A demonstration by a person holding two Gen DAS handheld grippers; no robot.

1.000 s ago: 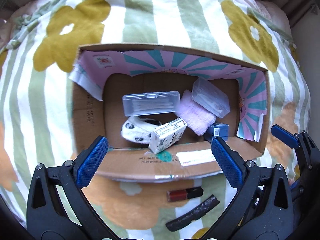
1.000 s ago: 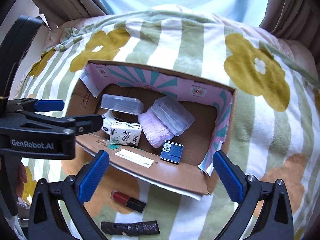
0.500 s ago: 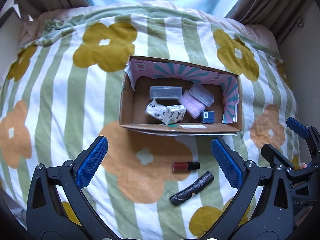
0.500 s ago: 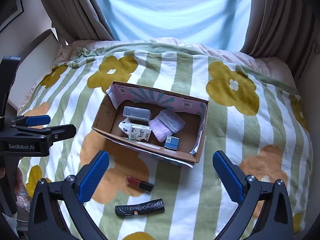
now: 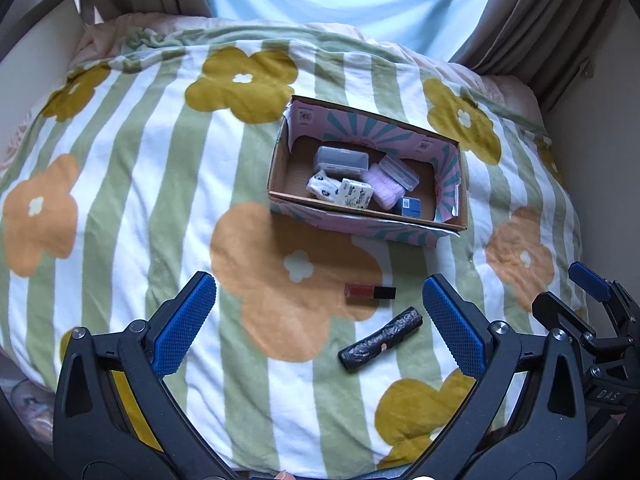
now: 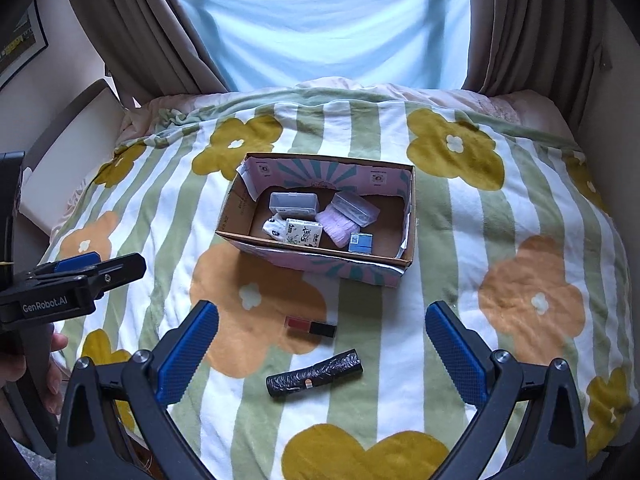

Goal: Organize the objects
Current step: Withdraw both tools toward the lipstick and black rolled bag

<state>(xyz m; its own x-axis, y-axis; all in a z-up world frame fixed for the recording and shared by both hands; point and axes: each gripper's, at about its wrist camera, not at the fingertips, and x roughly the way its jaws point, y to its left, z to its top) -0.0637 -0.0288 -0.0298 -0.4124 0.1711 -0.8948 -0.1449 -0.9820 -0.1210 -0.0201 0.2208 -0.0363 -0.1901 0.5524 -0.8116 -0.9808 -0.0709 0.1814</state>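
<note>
Two left out: lipstick point(image 6: 310, 327) and black roll point(image 6: 315, 373) lie on the bed point(image 6: 460, 320), near the box point(image 6: 316, 258).
Left tool point(image 5: 318, 322): spread, empty.
Right tool point(image 6: 322, 352): spread, empty.
Advice: lower over one item, straddle its narrow width, pinch mid-length, avoid snagging blanket.

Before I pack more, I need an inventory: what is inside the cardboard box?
The cardboard box holds two clear plastic cases, a pink cloth, a tissue pack, a black-and-white item and a small blue box. Anything beneath them is hidden.
</note>
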